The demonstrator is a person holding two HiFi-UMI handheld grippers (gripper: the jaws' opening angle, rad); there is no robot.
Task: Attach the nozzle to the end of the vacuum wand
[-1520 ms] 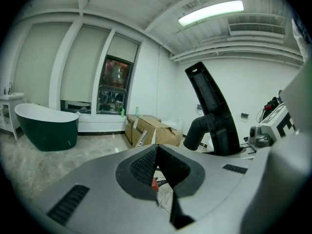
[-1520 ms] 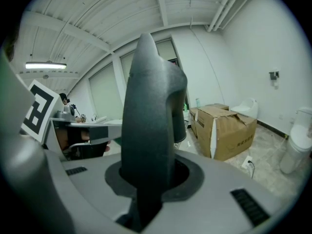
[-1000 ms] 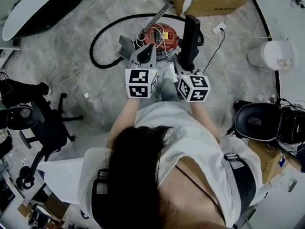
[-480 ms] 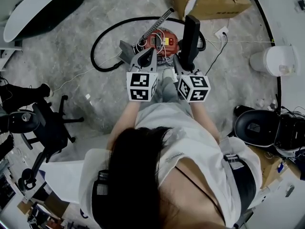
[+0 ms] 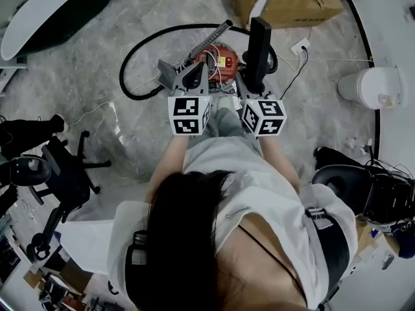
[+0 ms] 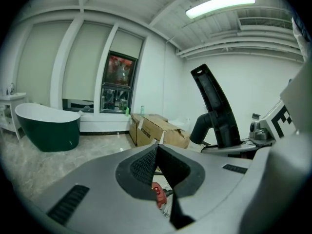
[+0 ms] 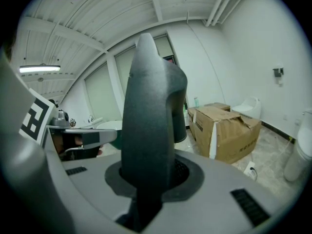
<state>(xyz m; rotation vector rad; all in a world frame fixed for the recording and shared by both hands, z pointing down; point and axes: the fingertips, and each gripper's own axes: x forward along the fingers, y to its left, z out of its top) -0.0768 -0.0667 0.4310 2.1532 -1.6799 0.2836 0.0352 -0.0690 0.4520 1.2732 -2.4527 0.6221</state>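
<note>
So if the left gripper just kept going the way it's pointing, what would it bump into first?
Probably the red vacuum cleaner body, just beyond the tip of the shut left gripper. Depth is unclear from above, so the metal wand lying there might come first.

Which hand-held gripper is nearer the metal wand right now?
Left. In the head view the left hand-held gripper, shut and empty, sits just short of the wand. The right hand-held gripper, clamped on the black nozzle, is farther right.
</note>
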